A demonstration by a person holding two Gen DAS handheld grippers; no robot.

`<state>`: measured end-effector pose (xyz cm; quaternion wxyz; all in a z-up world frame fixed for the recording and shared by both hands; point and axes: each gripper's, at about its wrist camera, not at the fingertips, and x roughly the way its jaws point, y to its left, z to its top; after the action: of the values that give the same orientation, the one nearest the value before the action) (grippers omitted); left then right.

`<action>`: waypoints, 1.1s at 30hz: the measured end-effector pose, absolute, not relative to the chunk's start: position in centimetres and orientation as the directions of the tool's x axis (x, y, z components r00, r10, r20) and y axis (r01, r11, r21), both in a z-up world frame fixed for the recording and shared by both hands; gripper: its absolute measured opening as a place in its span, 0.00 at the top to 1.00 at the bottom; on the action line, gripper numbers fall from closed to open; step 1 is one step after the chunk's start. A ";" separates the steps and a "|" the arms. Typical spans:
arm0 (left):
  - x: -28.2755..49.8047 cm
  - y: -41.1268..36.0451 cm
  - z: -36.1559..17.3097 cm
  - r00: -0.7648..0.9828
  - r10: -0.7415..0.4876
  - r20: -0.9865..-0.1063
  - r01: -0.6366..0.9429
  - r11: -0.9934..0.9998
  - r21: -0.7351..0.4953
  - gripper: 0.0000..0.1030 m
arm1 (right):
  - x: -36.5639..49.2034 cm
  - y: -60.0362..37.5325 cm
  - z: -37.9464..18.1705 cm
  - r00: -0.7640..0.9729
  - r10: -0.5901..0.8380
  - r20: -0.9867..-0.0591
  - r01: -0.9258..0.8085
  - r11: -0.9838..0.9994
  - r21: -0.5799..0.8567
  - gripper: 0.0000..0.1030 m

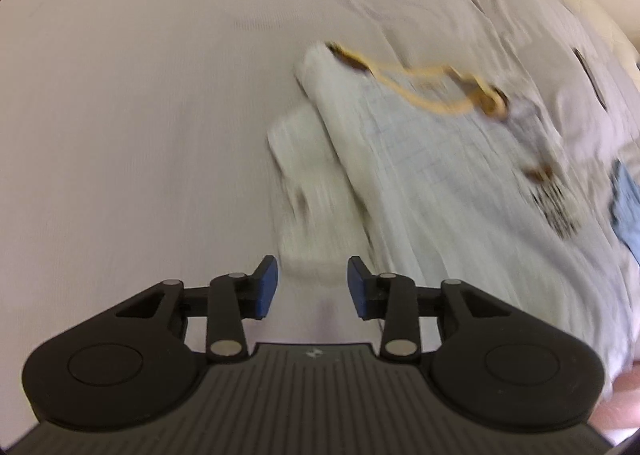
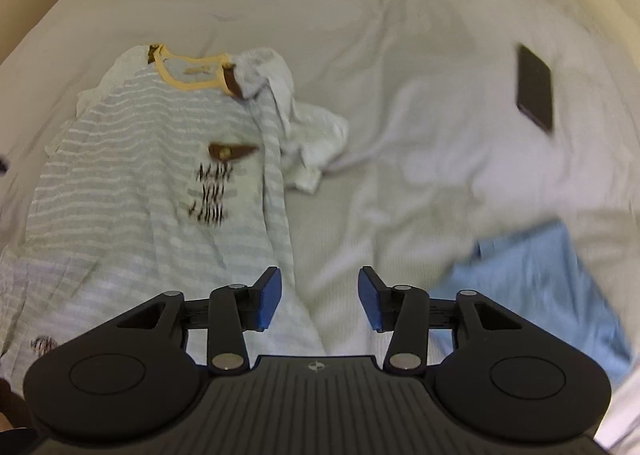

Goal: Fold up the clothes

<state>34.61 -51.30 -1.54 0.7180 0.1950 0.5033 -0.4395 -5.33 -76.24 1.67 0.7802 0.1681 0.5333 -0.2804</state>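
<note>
A pale, lightly creased bed sheet (image 2: 360,35) fills nearly everything in both wrist views, with a cream wall or bed edge just showing at the far corners. From the right gripper (image 2: 319,297), whose blue pads stand partly apart with nothing between them, the striped shirt (image 2: 132,191) lies ahead and to the left, spread flat on the sheet, its yellow neckline away from the tool and one sleeve bunched beside it. Ahead to the right lies a dark phone (image 2: 535,87), and close at the right a folded blue garment (image 2: 536,287). The left gripper (image 1: 313,287) hangs over bare sheet, jaws likewise partly parted and empty; the shirt's folded edge sits just ahead and right of it. Both views are motion-blurred.
</note>
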 end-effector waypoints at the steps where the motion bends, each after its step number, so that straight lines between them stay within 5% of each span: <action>1: 35.9 -52.5 -2.1 0.105 -0.438 -0.893 0.830 0.534 -0.164 0.65 | -4.4 -76.7 1.4 0.273 -0.261 -0.926 0.609 0.792 -0.044 0.53; 7: 41.0 -58.0 -5.5 0.109 -0.435 -0.894 0.857 0.497 -0.138 0.56 | 0.5 -81.2 -2.3 0.227 -0.275 -0.934 0.541 0.833 -0.114 0.51; 11: 42.2 -60.3 -7.3 0.100 -0.443 -0.891 0.857 0.493 -0.149 0.56 | 2.8 -84.7 -5.5 0.228 -0.288 -0.930 0.497 0.856 -0.144 0.41; 14: 42.0 -61.1 -8.1 0.081 -0.430 -0.899 0.869 0.472 -0.147 0.77 | 4.8 -86.9 -7.8 0.247 -0.267 -0.931 0.427 0.893 -0.143 0.35; 16: 41.4 -61.4 -8.2 0.074 -0.411 -0.909 0.885 0.448 -0.130 1.00 | 6.2 -88.2 -9.2 0.265 -0.238 -0.934 0.371 0.920 -0.129 0.35; 21: 40.1 -61.7 -7.4 0.118 -0.380 -0.917 0.904 0.423 -0.059 1.00 | 8.8 -91.2 -12.1 0.304 -0.162 -0.939 0.236 0.967 -0.090 0.37; 22: 40.0 -61.7 -7.0 0.128 -0.380 -0.916 0.903 0.426 -0.050 1.00 | 9.0 -91.8 -12.6 0.306 -0.139 -0.942 0.226 0.972 -0.070 0.45; 23: 40.1 -61.6 -6.5 0.141 -0.382 -0.913 0.901 0.431 -0.041 1.00 | 9.1 -92.4 -12.7 0.301 -0.102 -0.948 0.231 0.973 -0.031 0.77; 25: 40.8 -61.2 -4.7 0.193 -0.396 -0.898 0.886 0.463 -0.014 1.00 | 9.3 -93.6 -13.0 0.291 -0.026 -0.956 0.241 0.969 0.047 0.98; 28: 43.3 -60.4 -2.5 0.304 -0.373 -0.877 0.834 0.548 0.055 1.00 | 8.4 -94.6 -10.8 0.302 -0.069 -0.951 0.232 0.973 0.003 0.99; 33: 45.9 -60.6 -2.5 0.357 -0.281 -0.891 0.792 0.596 0.130 1.00 | 4.9 -100.0 -6.0 0.321 -0.349 -0.880 0.464 0.868 -0.174 0.99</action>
<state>45.88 -60.63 -2.48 0.7728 0.2854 0.4480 -0.3472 4.91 -100.02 -6.04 0.8110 0.0550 0.5258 -0.2506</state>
